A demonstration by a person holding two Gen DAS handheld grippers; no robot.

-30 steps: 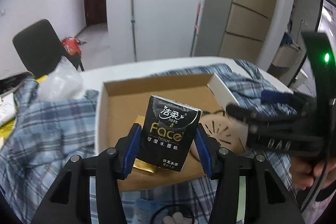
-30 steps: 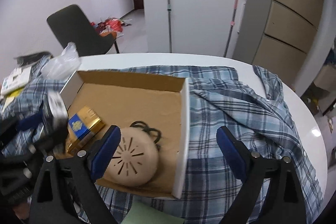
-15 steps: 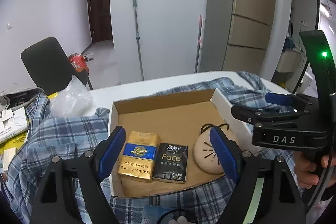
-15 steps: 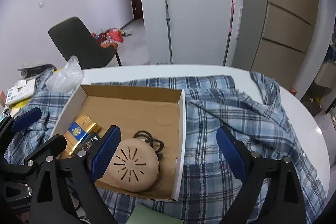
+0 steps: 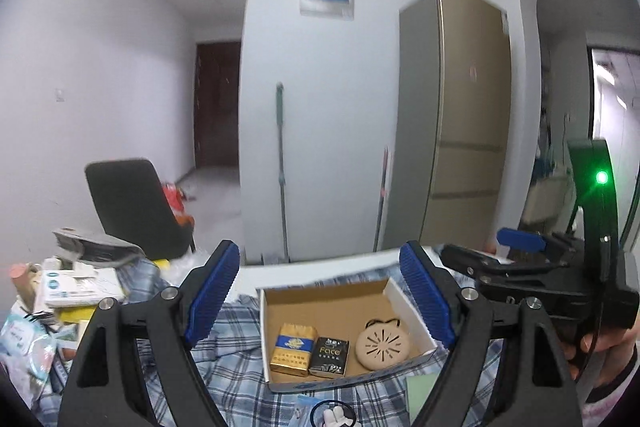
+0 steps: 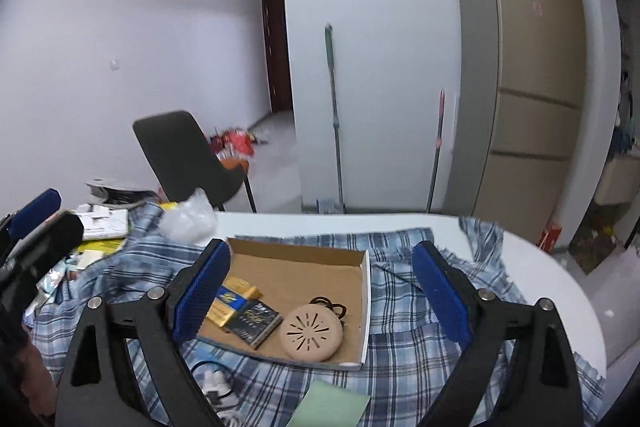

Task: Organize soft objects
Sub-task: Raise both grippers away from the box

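A dark chair (image 6: 188, 155) stands behind the white tabletop (image 6: 552, 291). A green-handled mop (image 6: 334, 115) and a red-tipped pole (image 6: 438, 147) lean on the white wall, beside a tall beige fridge (image 6: 528, 87). Papers and booklets (image 5: 80, 283) pile at the left edge.

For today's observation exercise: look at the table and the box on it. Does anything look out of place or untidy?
Yes. A blue plaid shirt lies rumpled across the table, with the cardboard box sitting on top of it, skewed. At the table's left end, papers and packets are heaped in disorder. Inside the box, the three items lie neatly side by side.
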